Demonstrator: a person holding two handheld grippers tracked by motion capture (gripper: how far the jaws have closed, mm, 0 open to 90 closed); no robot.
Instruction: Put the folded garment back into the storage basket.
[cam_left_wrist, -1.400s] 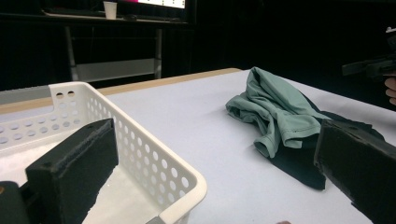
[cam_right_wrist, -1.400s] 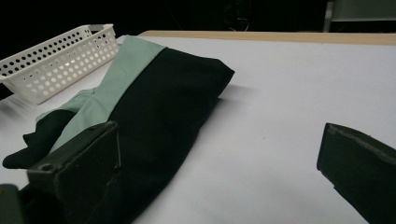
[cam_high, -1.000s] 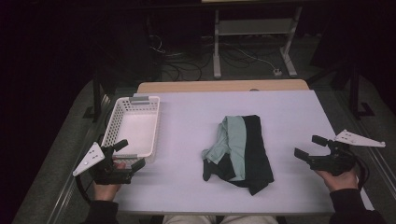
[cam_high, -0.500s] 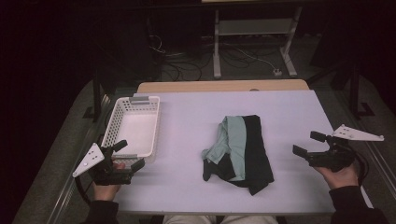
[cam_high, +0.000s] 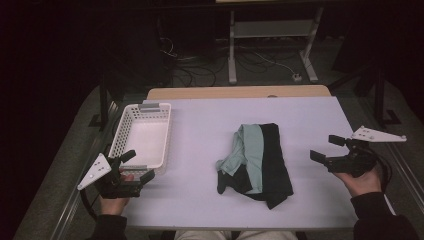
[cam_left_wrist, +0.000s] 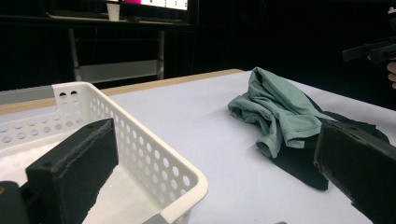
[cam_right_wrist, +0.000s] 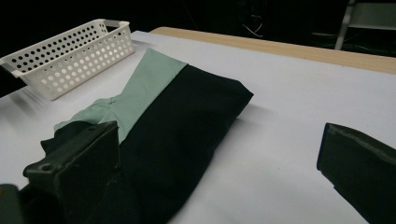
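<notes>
Clothing lies mid-surface: a black garment (cam_high: 272, 165) folded flat, with a green garment (cam_high: 246, 152) partly on top of it, flat along the far part and bunched toward the near-left end. Pale lilac surface (cam_high: 200, 120), wooden strip along its far edge. White perforated basket (cam_high: 142, 135) sits at the left side, well apart from the garments. Left gripper (cam_high: 135, 167) is held at the near-left corner, just beside the basket's near end, jaws spread wide with nothing between them; in the left gripper view one jaw overlaps the basket, the other the black cloth. Right gripper (cam_high: 327, 148) hovers at the right edge of the surface, apart from the garments, jaws likewise wide open and empty, pointed toward the pile. A hand (cam_high: 361, 181) in a dark sleeve grips it from below.
</notes>
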